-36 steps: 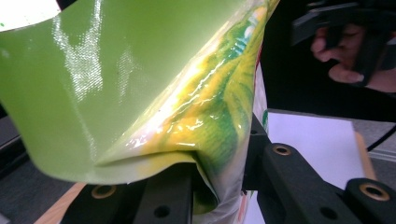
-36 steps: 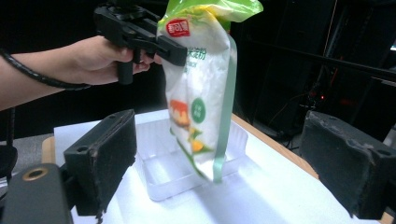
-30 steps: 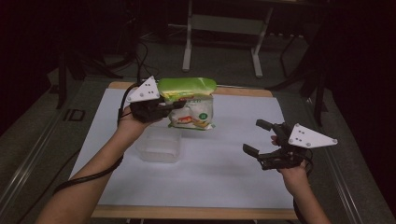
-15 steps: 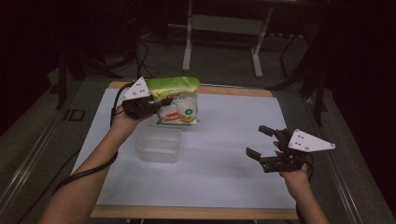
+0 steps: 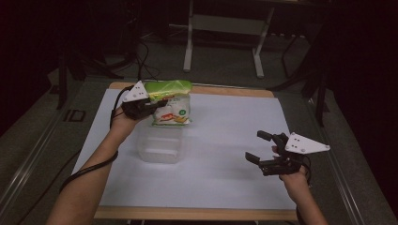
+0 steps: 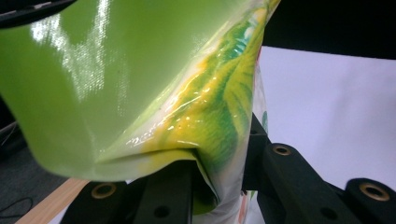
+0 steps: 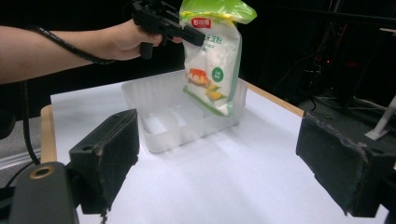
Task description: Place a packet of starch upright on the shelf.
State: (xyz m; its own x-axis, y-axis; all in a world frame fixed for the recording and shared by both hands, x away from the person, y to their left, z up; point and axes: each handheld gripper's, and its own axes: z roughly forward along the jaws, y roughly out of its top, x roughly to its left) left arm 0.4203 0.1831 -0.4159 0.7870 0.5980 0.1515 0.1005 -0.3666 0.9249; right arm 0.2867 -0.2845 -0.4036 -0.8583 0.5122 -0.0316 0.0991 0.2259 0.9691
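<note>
- White paper covers the wooden-edged table (image 5: 220, 213), with a dim room and metal stand legs behind.
- A glossy green-topped white snack bag (image 5: 172, 108) hangs upright in the air, its lower end just over the far edge of the clear plastic tray (image 5: 159, 150) — held by the top, likely so it drops in bottom first.
- The left gripper (image 5: 151, 106) is clamped on the bag's green top.
- The right gripper (image 5: 261, 146) waits well apart, jaws wide — free to steady the tray.

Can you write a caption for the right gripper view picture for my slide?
Left tool holds a snack bag over a clear plastic box.
</note>
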